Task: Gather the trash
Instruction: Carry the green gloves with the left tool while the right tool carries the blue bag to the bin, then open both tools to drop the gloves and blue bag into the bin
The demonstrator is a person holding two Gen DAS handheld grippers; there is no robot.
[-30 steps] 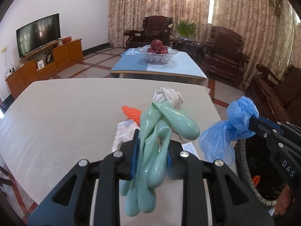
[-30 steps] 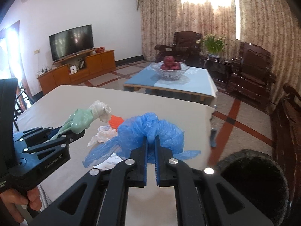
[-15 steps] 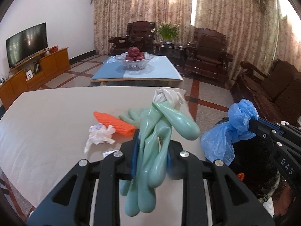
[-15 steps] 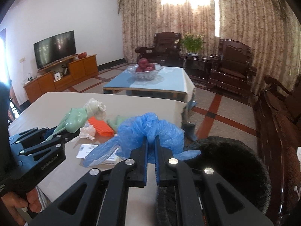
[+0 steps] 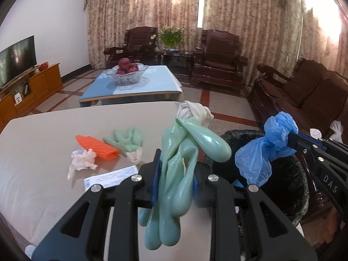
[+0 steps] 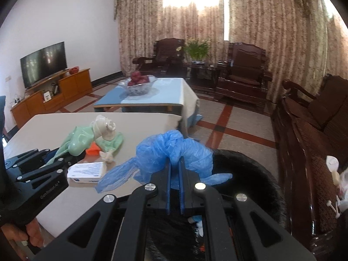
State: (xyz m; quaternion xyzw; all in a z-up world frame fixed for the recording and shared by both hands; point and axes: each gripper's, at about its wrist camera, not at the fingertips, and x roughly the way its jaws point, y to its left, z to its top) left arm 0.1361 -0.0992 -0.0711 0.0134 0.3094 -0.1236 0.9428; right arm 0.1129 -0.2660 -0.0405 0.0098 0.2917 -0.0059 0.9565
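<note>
My left gripper [image 5: 175, 163] is shut on a pale green rubber glove [image 5: 180, 165] with a white cuff, held above the beige table's right edge. My right gripper [image 6: 175, 165] is shut on a crumpled blue plastic bag [image 6: 171, 150] and holds it over the black trash bin [image 6: 250, 174]. The bin also shows in the left wrist view [image 5: 289, 187], with the blue bag [image 5: 265, 152] above it. On the table [image 5: 43, 152] lie a second green glove [image 5: 126, 139], an orange wrapper [image 5: 95, 146], a crumpled white tissue [image 5: 81, 162] and a white box [image 5: 111, 177].
A low table with a blue cloth and a glass fruit bowl [image 5: 128, 71] stands beyond. Dark wooden chairs [image 5: 217, 65] line the far wall and a sofa [image 5: 304, 95] the right. A TV on an orange cabinet [image 5: 28, 87] is at left.
Both grippers have swung to the right with their loads. The blue bag has moved from above the table edge to over the bin. The table's litter now lies further left.
</note>
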